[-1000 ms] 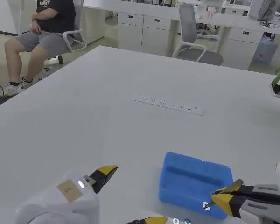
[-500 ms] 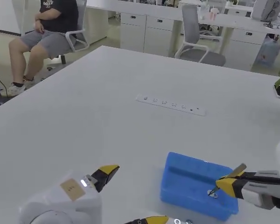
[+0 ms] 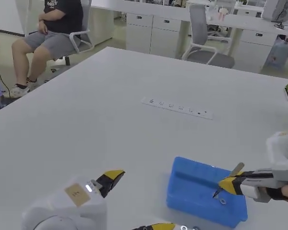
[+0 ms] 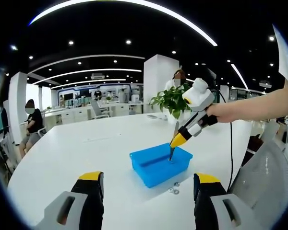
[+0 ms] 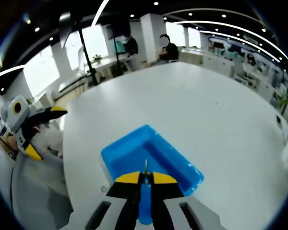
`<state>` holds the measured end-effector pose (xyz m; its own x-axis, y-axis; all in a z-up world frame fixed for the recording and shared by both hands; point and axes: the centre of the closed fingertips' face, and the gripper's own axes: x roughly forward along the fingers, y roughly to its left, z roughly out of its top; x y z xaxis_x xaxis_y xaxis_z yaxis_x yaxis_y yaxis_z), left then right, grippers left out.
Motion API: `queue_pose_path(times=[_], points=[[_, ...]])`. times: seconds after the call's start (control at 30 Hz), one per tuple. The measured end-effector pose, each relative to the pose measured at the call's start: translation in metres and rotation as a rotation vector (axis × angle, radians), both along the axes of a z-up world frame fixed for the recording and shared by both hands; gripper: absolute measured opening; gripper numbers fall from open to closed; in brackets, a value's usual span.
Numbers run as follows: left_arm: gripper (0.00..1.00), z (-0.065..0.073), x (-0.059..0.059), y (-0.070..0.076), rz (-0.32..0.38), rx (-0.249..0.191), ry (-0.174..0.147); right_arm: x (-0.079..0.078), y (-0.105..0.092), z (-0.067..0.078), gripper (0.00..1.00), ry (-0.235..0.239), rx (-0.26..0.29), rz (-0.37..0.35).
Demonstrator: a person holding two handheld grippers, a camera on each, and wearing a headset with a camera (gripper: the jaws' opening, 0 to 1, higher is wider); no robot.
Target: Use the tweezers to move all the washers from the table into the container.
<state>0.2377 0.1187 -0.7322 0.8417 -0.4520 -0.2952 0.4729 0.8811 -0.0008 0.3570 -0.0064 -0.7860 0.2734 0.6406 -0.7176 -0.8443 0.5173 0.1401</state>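
Observation:
The blue container stands on the white table near me. My right gripper is shut on thin tweezers, whose tip hangs inside the container. A small washer lies on the container floor just beside that tip. In the right gripper view, the right gripper points the tweezers down into the container. My left gripper is open and holds nothing, left of the container. Two washers lie on the table in front of the container, between the open left gripper jaws.
A white power strip lies flat at the middle of the table. A person sits on a chair beyond the far left edge. A potted plant stands on the table's right side.
My right gripper has moved up and back from the container's front wall to over its inside, carrying the washer. The washer now lies on the container floor. The left gripper has stayed put.

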Motion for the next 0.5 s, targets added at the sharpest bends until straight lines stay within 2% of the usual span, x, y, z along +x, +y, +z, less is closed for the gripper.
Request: queue_pose_path(times=[0.3,0.5], points=[[0.77,0.0,-0.001,-0.003,-0.007,0.004,0.007,0.013,-0.004,-0.018,0.04,0.039,-0.04,-0.008],[0.77,-0.001,-0.001,-0.002,-0.008,0.008,0.009,0.012,-0.003,-0.022,0.04,0.052,-0.052,-0.012]])
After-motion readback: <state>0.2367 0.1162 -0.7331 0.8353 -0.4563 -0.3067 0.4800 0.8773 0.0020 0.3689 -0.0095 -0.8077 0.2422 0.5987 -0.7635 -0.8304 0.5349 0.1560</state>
